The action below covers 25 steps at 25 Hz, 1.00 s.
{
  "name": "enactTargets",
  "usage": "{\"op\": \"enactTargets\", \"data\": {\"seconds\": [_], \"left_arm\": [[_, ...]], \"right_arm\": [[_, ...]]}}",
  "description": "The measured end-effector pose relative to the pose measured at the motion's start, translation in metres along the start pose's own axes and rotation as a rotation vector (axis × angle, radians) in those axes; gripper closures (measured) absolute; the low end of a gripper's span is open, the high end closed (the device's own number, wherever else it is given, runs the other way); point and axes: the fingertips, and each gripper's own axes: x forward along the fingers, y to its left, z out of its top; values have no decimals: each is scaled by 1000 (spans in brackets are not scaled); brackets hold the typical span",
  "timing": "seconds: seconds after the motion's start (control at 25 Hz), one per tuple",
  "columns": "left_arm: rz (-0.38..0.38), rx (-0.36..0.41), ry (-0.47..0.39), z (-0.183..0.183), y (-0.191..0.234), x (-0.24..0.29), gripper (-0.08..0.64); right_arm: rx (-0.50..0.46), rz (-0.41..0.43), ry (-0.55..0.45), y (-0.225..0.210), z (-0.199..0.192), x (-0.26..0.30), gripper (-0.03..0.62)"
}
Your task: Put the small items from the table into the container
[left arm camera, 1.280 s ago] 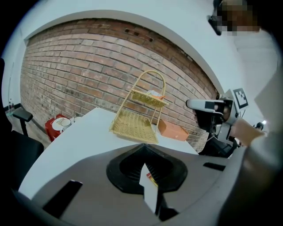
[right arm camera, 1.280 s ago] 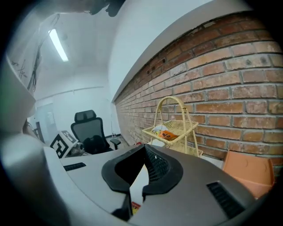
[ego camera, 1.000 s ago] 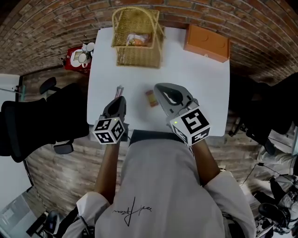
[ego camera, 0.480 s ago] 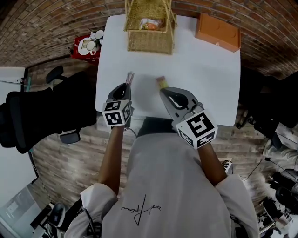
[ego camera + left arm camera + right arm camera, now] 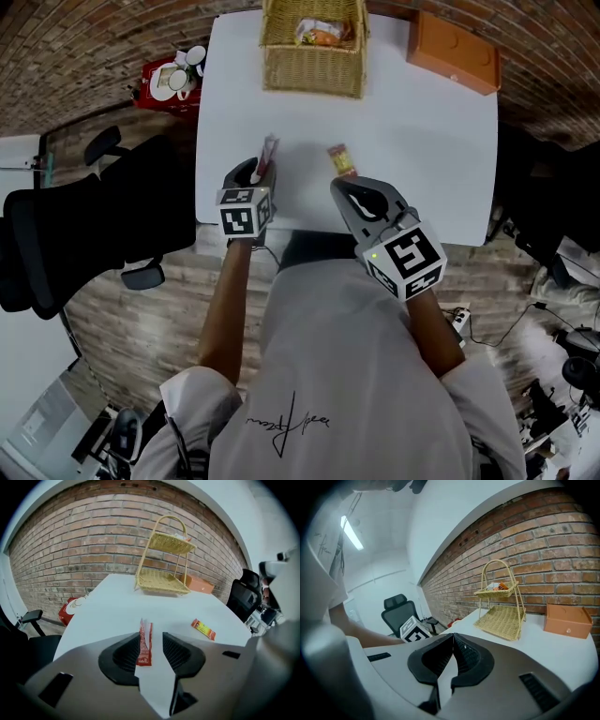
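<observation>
The left tongs (image 5: 156,639) are opening low over the white counter (image 5: 422,141), with a red sachet (image 5: 145,645) between the jaws, nearer the left one. The right tongs (image 5: 452,654) are closed together and empty, just short of an orange packet (image 5: 341,160). The wicker basket (image 5: 312,70) stands at the counter's far edge.

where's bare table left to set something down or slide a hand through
Widest bare stretch of the table: its right side, between the orange box and the right gripper. The band between the wicker basket and the snack bar is also free. Crowded: the near edge, with both grippers, the left gripper opening its jaws around the red sachet.
</observation>
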Motion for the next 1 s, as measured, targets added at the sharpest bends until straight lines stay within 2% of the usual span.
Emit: {"op": "enactTargets", "data": {"seconds": [0.24,0.44,0.76,1.0], "left_arm": [[-15,-1,58,-15,6,15,428],[-12,-13,72,-18,12,23,428],[33,52,84,-19,17,24,439],[10,42,95,-19,16,24,448]], "right_arm": [[23,-13,35,0,-11,10,571],[41,-23,65,0,-20,15,571],[54,-46,73,-2,-23,19,571],[54,-59,69,-1,-22,20,571]]}}
